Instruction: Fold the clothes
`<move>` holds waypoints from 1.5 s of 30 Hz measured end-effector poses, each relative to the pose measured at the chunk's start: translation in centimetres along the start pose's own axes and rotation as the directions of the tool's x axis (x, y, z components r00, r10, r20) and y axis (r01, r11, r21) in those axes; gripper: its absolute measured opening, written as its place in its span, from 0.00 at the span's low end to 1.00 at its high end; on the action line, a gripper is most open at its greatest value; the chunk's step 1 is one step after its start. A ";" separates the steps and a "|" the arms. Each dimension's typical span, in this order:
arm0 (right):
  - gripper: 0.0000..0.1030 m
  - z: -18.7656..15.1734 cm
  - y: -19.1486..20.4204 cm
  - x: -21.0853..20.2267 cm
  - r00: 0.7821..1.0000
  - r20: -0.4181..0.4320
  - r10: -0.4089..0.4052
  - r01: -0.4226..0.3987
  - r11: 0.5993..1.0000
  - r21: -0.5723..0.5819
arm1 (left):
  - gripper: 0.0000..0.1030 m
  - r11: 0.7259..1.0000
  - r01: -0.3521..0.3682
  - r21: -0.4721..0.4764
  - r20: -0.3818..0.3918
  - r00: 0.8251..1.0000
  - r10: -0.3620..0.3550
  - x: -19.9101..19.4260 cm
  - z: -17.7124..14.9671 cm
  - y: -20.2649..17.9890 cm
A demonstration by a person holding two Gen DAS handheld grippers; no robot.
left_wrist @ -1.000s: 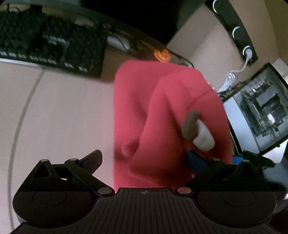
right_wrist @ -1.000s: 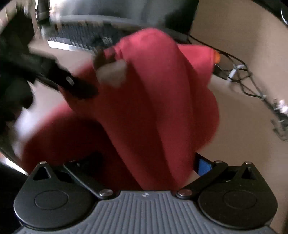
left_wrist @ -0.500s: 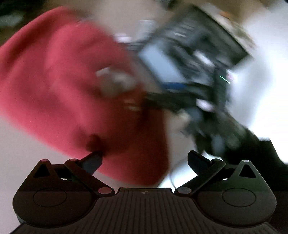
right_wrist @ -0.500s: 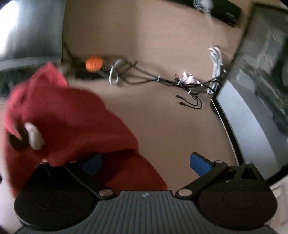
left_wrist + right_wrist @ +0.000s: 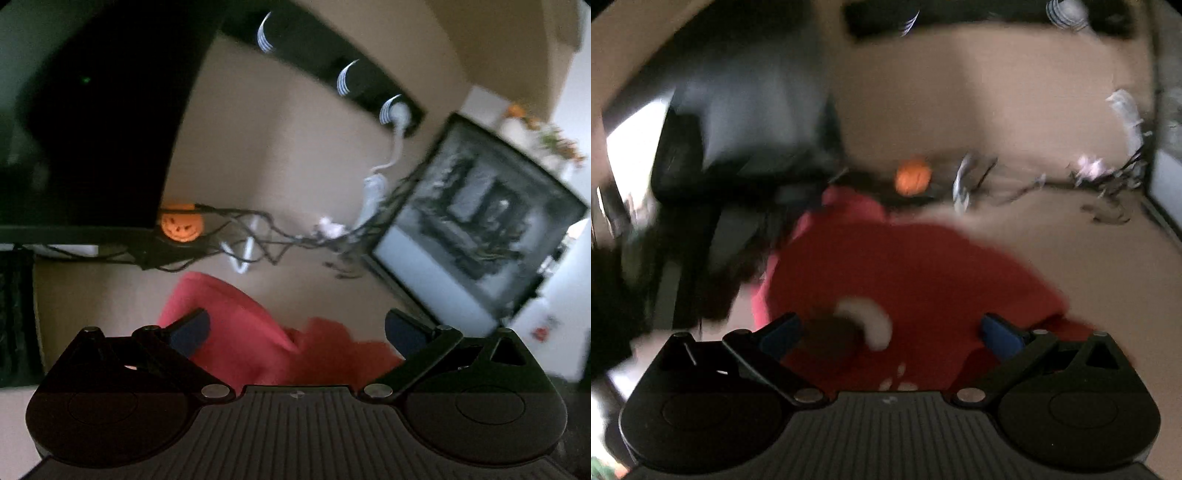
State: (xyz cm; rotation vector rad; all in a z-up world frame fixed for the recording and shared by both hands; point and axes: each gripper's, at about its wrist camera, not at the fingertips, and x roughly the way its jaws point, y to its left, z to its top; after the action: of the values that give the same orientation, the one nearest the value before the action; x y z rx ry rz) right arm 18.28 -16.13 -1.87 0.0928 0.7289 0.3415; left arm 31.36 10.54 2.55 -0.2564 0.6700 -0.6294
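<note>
A red garment point(image 5: 258, 339) lies bunched on the beige desk point(image 5: 110, 302), just ahead of my left gripper point(image 5: 297, 330), whose blue-padded fingers stand wide apart over it and hold nothing. In the right wrist view the same red garment point(image 5: 908, 273) spreads under my right gripper point(image 5: 892, 332), also open, with a brown and white patch point(image 5: 849, 325) of the garment between its fingers. The right view is blurred by motion.
A dark monitor point(image 5: 92, 129) and a small orange pumpkin point(image 5: 181, 225) stand at the back. Tangled cables point(image 5: 280, 240) run to a glass-sided computer case point(image 5: 480, 229) on the right. A keyboard edge point(image 5: 14, 314) shows at the far left.
Both grippers let go of the red garment, which dropped from hanging in the air to a heap on the desk. Both cameras swung back toward the monitor and now look over it.
</note>
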 end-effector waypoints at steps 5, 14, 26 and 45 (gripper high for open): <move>1.00 -2.4 -0.1 2.9 0.996 -0.093 0.003 -0.006 0.999 -0.033 | 1.00 0.984 -0.175 -0.020 -0.125 0.977 0.171 7.1 -0.6 1.4; 1.00 -3.2 -0.6 2.3 0.996 -0.045 0.077 -0.080 0.993 -0.091 | 1.00 0.981 -0.191 -0.043 -0.215 0.960 0.178 10.1 -2.6 3.4; 1.00 0.7 -8.8 1.4 0.949 -0.185 0.256 -0.297 0.923 -0.245 | 1.00 0.952 -0.266 -0.154 -0.212 0.950 0.231 6.0 -5.6 0.9; 1.00 5.7 -11.3 2.5 0.995 -0.093 0.027 -0.035 0.996 -0.084 | 1.00 0.876 -0.404 0.264 -0.104 0.891 0.442 4.9 -2.7 -1.9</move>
State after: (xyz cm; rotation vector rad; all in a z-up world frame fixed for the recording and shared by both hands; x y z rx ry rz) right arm 26.90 -25.70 -1.46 0.0076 0.8033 0.4084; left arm 31.75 5.94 -1.17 0.1677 0.7708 -0.3006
